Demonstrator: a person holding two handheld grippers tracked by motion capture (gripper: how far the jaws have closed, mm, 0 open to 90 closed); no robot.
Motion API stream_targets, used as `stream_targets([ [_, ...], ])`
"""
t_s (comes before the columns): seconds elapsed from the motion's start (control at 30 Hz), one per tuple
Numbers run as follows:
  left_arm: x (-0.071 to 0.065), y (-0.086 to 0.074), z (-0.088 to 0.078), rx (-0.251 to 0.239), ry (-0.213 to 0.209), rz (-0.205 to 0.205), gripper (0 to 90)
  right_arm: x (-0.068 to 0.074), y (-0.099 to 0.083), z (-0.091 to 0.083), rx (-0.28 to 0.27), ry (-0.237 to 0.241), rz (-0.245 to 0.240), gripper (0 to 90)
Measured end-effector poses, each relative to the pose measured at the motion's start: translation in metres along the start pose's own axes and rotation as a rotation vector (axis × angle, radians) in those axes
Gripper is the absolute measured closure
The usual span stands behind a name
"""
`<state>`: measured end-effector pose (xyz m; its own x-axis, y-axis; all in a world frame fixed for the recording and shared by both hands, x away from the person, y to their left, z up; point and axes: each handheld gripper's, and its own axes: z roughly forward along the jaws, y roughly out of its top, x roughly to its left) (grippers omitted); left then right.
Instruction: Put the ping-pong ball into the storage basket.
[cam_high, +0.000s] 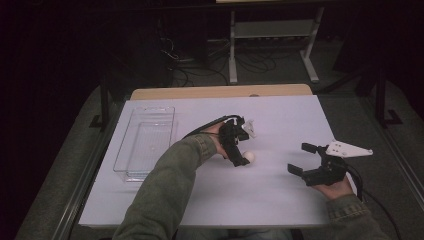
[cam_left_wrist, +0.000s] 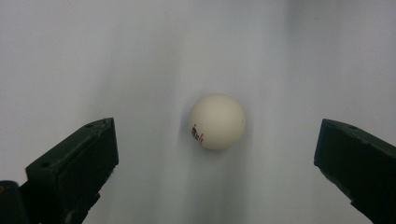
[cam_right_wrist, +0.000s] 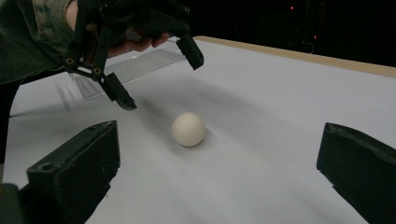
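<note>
Nearby, clear tray (cam_high: 148, 145) (left of ball (cam_high: 248, 157)).

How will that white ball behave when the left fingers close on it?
The ball looks like a smooth table-tennis ball, so probably very light and stiff. Being round on the flat white table, it could roll away if nudged off-centre. The left gripper hangs open above it, so a centred squeeze seems safest.

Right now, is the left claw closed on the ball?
No. In the left gripper view the ball lies on the white table between wide-open jaws of the left claw, touching neither.
</note>
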<state>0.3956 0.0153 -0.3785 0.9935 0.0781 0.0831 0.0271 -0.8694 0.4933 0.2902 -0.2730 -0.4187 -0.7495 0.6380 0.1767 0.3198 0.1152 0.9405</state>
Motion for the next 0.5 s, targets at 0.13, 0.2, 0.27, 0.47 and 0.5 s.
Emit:
stream_targets([
  [0.13,0.001,0.001,0.005,-0.003,-0.012,0.001,0.0,0.000,0.000,0.000,0.001,0.001,0.001,0.0],
  [0.2,0.001,0.002,0.009,0.000,-0.020,0.006,0.0,0.000,0.000,0.000,0.001,0.001,0.001,0.0],
  [0.27,0.002,0.002,0.012,-0.001,-0.028,0.004,0.0,0.000,0.000,0.000,0.002,0.002,0.000,0.0],
  [0.47,0.001,0.003,0.021,0.005,-0.044,0.018,0.0,0.000,0.000,0.000,0.001,0.002,0.000,0.0],
  [0.5,0.001,0.003,0.022,0.004,-0.048,0.020,0.0,0.000,0.000,0.000,0.001,0.002,0.000,0.0],
])
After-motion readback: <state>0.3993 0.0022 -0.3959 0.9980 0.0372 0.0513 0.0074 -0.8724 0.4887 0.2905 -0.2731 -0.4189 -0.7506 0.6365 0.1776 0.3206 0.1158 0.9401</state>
